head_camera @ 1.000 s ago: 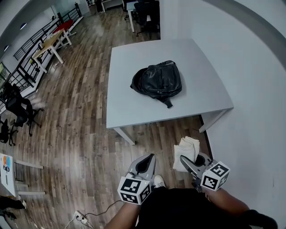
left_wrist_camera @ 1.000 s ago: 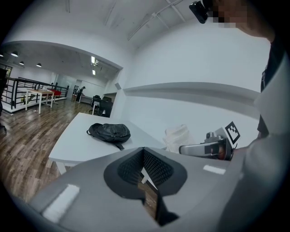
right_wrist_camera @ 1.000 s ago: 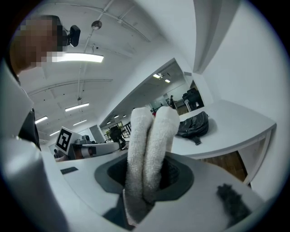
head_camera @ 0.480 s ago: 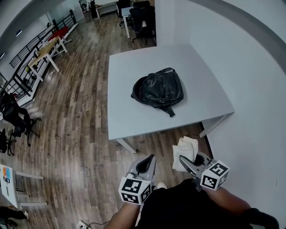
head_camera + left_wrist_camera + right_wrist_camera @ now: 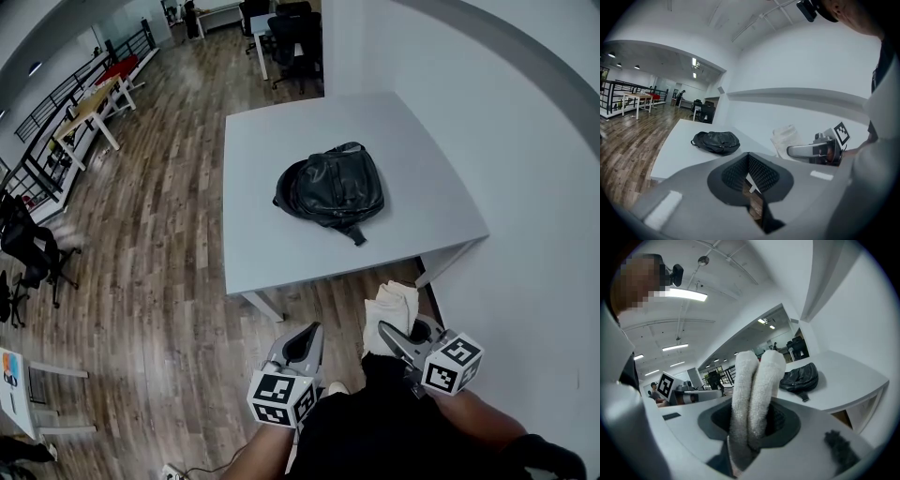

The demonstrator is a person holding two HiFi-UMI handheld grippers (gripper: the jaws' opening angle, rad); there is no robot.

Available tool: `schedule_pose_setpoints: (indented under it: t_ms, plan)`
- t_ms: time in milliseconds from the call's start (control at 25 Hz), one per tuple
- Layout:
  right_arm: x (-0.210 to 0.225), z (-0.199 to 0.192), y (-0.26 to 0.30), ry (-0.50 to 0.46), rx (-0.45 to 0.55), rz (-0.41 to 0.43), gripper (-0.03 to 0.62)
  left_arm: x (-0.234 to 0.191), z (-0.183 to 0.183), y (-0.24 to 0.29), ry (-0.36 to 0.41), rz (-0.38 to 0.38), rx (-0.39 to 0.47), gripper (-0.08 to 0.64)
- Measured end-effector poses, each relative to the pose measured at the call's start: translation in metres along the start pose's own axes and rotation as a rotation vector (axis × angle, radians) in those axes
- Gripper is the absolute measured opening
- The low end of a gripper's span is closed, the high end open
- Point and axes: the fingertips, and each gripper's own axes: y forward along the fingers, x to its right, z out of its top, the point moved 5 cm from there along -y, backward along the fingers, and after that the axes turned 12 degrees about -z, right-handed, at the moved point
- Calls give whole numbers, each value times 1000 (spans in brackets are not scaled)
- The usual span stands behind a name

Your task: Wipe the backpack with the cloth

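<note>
A black leather backpack (image 5: 332, 186) lies near the middle of a white table (image 5: 272, 131); it also shows in the left gripper view as the backpack (image 5: 716, 141) and in the right gripper view as the backpack (image 5: 800, 376). My right gripper (image 5: 392, 335) is shut on a folded white cloth (image 5: 390, 311), whose two thick folds stand up between the jaws as the cloth (image 5: 753, 394). My left gripper (image 5: 302, 343) is shut with nothing in it. Both grippers hang close to my body, well short of the table's near edge.
A white wall (image 5: 525, 187) runs along the table's right side. Wooden floor (image 5: 159, 244) spreads to the left. Office chairs (image 5: 28, 239) stand far left, more desks (image 5: 94, 98) at the back left, dark chairs (image 5: 291, 28) beyond the table.
The view has drifted slightly closer to the table. The right gripper with the cloth has risen a little toward the table edge. The left gripper has hardly moved.
</note>
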Motion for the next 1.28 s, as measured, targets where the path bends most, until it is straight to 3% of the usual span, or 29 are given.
schedule_pose_setpoints:
  t_ms: [640, 1280]
  plan:
    - [37, 20, 38, 17, 44, 18, 129, -21, 8, 25, 7, 50, -7, 8]
    - [114, 47, 83, 19, 37, -20, 129, -58, 35, 99, 20, 61, -44, 8]
